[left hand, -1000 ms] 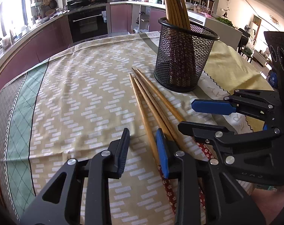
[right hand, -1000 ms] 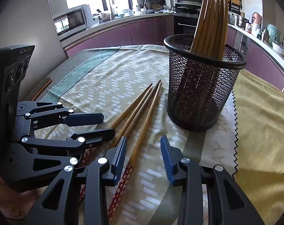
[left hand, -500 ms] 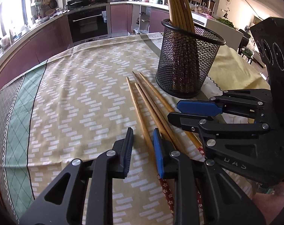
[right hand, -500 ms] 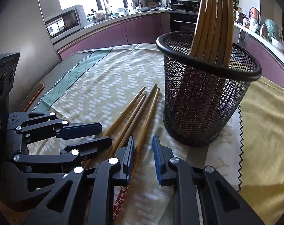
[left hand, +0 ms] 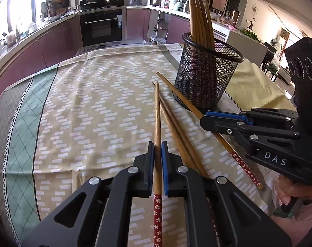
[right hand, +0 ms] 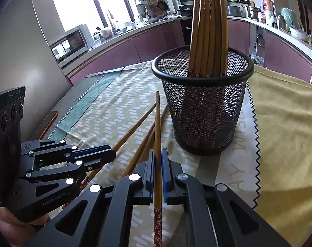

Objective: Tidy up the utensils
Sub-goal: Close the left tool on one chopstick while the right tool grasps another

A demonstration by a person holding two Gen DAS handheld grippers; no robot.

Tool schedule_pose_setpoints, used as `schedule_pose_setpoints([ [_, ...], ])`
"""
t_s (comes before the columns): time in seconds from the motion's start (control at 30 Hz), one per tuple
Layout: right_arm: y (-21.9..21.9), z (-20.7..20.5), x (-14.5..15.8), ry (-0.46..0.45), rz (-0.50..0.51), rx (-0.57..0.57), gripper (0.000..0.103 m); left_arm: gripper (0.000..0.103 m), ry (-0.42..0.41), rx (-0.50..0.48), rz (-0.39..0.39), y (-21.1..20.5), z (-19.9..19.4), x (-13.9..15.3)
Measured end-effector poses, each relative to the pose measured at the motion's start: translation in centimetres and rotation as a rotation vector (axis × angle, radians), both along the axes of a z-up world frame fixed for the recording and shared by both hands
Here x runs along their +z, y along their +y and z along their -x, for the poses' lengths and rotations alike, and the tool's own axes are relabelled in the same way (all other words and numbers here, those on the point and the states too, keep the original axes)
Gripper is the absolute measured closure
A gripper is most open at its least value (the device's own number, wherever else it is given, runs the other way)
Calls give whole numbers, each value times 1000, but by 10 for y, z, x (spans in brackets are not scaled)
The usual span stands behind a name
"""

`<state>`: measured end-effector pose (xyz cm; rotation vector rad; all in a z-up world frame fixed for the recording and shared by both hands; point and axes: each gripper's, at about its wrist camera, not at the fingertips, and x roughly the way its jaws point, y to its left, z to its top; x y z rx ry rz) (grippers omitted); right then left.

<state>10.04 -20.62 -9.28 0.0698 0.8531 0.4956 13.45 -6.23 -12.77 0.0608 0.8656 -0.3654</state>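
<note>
My left gripper (left hand: 157, 144) holds a wooden chopstick (left hand: 157, 111) with a red flowered end; its jaws are closing and the pads press both its sides. My right gripper (right hand: 158, 151) is likewise closing, pads pressing a second chopstick (right hand: 157, 119). In the left wrist view the right gripper (left hand: 203, 119) grips its stick (left hand: 176, 90) beside the black mesh cup (left hand: 205, 78). In the right wrist view the left gripper (right hand: 113, 154) sits low left. Two loose chopsticks (left hand: 176, 127) lie on the cloth between the held ones. Several chopsticks (right hand: 207, 30) stand in the cup (right hand: 203, 111).
A patterned beige tablecloth (left hand: 94, 113) with a green border covers the table. A yellow cloth (right hand: 279, 123) lies right of the cup. A person's hand (left hand: 289, 195) holds the right gripper. Kitchen counters and an oven (left hand: 102, 26) line the far walls.
Both grippers went from open around a chopstick to shut on it. The two held sticks have swung out of the bundle, and the right view has come nearer the cup.
</note>
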Motion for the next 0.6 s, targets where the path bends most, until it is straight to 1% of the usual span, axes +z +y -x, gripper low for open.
schedule_pose_setpoints([
  [0.1,1,5,4,-4,4,34,97,95,4,-22,0,0,5,-1],
  [0.23,6,6,0,17,22,66,97,95,16,-55,-6,-3,9,-4],
  [0.47,12,4,-9,50,55,82,97,95,30,-70,-25,-5,9,-8],
  [0.6,13,-1,-13,65,66,82,95,94,31,-81,-45,-8,5,-9],
])
